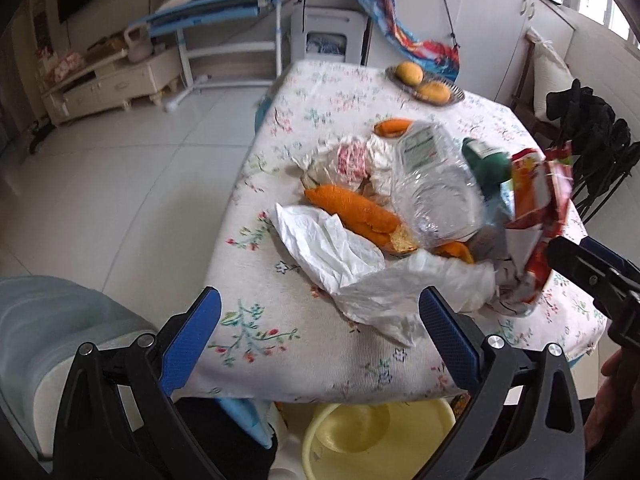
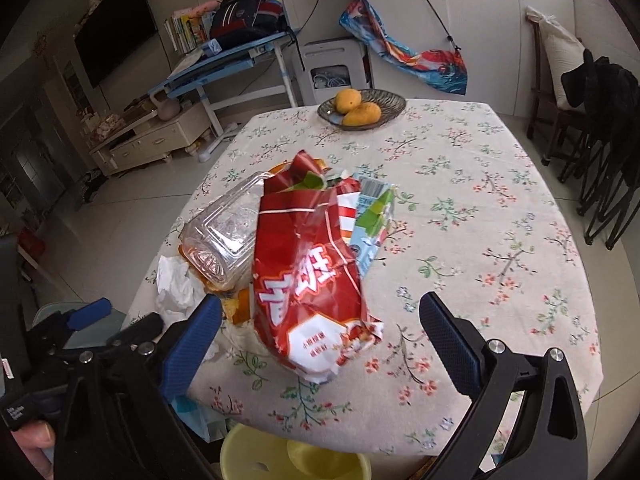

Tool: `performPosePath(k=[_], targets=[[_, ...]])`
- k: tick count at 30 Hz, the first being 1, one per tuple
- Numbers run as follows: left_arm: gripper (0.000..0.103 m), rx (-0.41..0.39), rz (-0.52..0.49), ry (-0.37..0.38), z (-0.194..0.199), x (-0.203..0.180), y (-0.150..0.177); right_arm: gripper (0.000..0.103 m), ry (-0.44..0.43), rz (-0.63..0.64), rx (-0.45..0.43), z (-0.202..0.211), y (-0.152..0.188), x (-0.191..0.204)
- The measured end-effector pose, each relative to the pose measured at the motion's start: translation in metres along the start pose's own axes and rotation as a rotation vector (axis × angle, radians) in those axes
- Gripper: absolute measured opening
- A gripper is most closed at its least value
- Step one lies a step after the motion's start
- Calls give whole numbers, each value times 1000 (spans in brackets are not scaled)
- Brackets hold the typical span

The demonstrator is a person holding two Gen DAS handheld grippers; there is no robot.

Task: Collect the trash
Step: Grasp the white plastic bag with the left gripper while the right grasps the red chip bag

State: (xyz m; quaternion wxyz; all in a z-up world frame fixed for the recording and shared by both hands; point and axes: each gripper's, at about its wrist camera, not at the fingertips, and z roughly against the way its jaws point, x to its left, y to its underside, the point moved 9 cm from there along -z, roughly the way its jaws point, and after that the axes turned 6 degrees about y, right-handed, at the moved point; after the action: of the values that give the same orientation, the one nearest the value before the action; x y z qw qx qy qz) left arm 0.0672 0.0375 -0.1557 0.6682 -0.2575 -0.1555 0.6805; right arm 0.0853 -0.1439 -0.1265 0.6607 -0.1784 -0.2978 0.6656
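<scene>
Trash is lying heaped at the near edge of the floral tabletop, the red snack bag stretching lengthwise straight ahead of the open, empty right claw, nearer than the open, empty left claw.

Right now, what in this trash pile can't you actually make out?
- Bin: right view, rim only, cut by frame edge and table.
- Green bottle: left view, blurred, partly behind red bag; hidden in right view.
- Carton: right view, mostly under the bag.
</scene>
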Motion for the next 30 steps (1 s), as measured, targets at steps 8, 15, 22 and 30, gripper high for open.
performPosePath(k=[8, 15, 22, 30], targets=[[80, -9, 2, 48, -19, -11, -9, 35, -89, -100, 62, -16, 8, -5], [10, -11, 19, 134, -16, -13, -8, 19, -157, -146, -7, 8, 2, -12], [6, -112, 27, 173, 21, -2, -10, 15, -273, -189, -96, 40, -6, -15], [6, -154, -14, 193, 43, -3, -1, 15, -387, -163, -91, 58, 9, 3]])
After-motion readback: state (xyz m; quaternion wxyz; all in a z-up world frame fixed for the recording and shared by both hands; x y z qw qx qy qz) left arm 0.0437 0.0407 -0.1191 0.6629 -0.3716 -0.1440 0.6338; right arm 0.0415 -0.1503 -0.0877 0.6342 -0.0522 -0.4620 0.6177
